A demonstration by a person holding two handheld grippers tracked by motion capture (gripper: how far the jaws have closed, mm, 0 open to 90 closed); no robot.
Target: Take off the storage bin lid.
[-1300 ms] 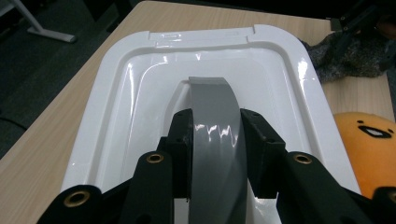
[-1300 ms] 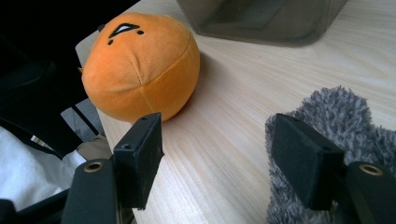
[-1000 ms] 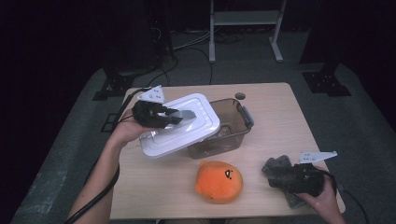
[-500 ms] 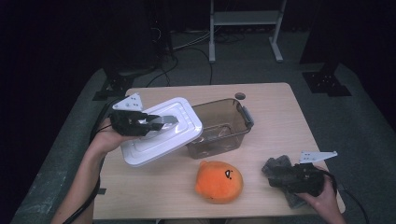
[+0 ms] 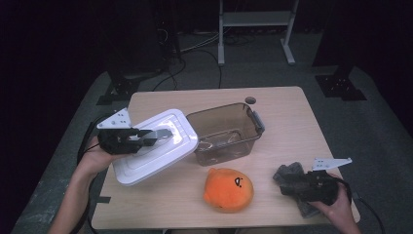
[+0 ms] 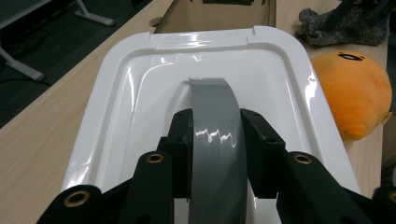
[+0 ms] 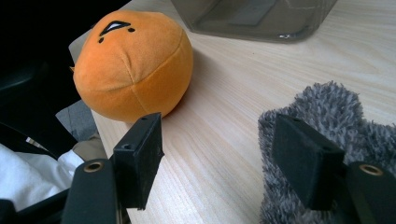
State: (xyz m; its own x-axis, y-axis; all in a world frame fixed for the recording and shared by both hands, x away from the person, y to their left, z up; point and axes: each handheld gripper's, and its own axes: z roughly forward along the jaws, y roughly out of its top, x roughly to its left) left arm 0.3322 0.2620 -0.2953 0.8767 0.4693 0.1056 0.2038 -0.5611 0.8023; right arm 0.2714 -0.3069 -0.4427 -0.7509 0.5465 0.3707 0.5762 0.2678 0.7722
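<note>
As the left claw (image 5: pixel 155 137), clamped on the grey handle (image 6: pixel 215 140) of the white lid (image 5: pixel 156 146), carries it left off the clear box (image 5: pixel 225 130), the box lies open for filling; the right claw (image 7: pixel 219 163) waits open between orange plush toy (image 5: pixel 228 189) and grey cloth (image 7: pixel 327 126), near right on the tabletop (image 5: pixel 282 112)

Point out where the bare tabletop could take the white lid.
Free: the far right, beyond the brown bin, and the far left corner behind the lid. Crowded: the near edge, with the orange plush, grey cloth and right tool.
</note>
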